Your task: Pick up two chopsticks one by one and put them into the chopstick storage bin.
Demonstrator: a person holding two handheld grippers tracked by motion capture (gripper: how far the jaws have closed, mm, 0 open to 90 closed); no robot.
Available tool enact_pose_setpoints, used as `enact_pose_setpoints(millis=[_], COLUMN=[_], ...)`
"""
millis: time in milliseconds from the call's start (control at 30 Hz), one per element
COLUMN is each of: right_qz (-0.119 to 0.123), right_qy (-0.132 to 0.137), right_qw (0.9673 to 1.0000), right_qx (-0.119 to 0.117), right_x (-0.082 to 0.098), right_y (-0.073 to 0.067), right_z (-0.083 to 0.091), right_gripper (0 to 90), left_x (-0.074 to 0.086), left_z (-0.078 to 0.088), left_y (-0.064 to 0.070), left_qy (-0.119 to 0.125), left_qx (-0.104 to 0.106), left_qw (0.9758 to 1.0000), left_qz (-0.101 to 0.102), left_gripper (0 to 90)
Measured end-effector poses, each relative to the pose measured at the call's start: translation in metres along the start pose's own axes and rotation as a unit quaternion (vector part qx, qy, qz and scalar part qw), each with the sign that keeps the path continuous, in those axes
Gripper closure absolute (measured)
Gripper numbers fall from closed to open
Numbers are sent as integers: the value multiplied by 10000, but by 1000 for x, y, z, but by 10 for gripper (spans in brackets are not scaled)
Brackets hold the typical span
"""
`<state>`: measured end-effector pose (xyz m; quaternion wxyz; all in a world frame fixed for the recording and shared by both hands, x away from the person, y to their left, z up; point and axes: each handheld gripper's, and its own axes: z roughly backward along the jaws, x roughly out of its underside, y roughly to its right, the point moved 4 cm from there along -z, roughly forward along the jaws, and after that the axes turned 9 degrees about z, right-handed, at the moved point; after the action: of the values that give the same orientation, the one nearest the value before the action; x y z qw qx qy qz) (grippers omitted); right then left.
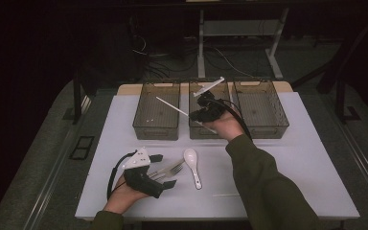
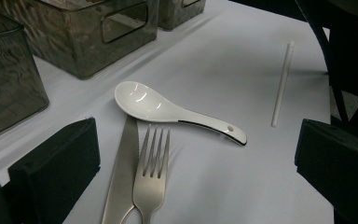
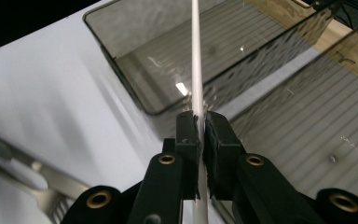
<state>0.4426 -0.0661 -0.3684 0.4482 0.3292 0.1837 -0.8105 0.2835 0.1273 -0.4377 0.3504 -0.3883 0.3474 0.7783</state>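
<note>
My right gripper (image 1: 195,115) (image 3: 201,123) hovers over the near edge of the middle bin (image 1: 194,132), shut on a thin white stick (image 1: 171,106) (image 3: 196,56) that points up and left toward the left bin (image 1: 136,120) (image 3: 116,63). My left gripper (image 1: 164,170) (image 2: 200,154) rests low at the front left, open, with its jaws on either side of a metal fork (image 1: 171,169) (image 2: 153,172) and knife (image 1: 159,172) (image 2: 123,168). A white ceramic spoon (image 1: 192,165) (image 2: 168,109) lies just right of them. A second white stick (image 1: 226,194) (image 2: 282,84) lies near the front edge.
Three clear grey bins stand in a row at the back of the white table (image 1: 306,163); the right bin (image 1: 282,120) is beyond my right hand. Two bins (image 2: 98,42) stand close ahead in the left gripper view. Dark floor, cables and table legs lie beyond.
</note>
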Motion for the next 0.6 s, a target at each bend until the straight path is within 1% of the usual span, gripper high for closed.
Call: enact_pose_setpoints(millis=[67, 100, 200, 233, 267, 300, 333, 433, 467, 500, 533, 600], right_qz=[-32, -32, -78, -100, -152, -152, -175, -240, -275, -323, -323, -318], right_qy=[-40, -40, -87, -84, -128, -128, -147, -211, -209, -258, -258, -326], right_qw=[10000, 10000, 9999, 9999, 9998, 9998, 9997, 9994, 9994, 9991, 9991, 9988], right_qx=[19, 19, 22, 5, 26, 26, 24, 96, 87, 131, 131, 205], right_x=[-7, -7, -14, -16, -20, -20, -23, -30, -32, -37, -37, -41], right_y=[-1, -1, -1, -1, -1, -1, 0, 2, 3, 3, 3, 4], right_z=[-9, -9, -20, -23, -31, -31, -35, -45, -48, -54, -54, -61], right_gripper=[841, 841, 841, 841, 841, 841, 841, 841, 841, 841, 841, 841], left_x=[0, 0, -1, -1, -1, -1, -1, -1, -1, -1, -2, -2], left_z=[0, 0, 0, 0, 0, 0, 0, 0, 0, 0, 0, 0], left_y=[0, 1, 1, 0, 1, 1, 1, 2, 2, 1, 1, 2], left_qy=[-1, 20, 39, 32, 32, 31, 26, 38, 41, 44, 50, 50], left_qx=[1, 12, 32, 27, 38, 42, 53, 74, 80, 85, 91, 111], left_qw=[10000, 10000, 10000, 10000, 10000, 10000, 10000, 10000, 10000, 10000, 9999, 9999], left_qz=[-9, 6, 25, -13, 3, -3, 3, 16, -4, -7, -6, -4], left_gripper=[0, 0, 0, 0, 0, 0, 0, 0, 0, 0, 0, 0])
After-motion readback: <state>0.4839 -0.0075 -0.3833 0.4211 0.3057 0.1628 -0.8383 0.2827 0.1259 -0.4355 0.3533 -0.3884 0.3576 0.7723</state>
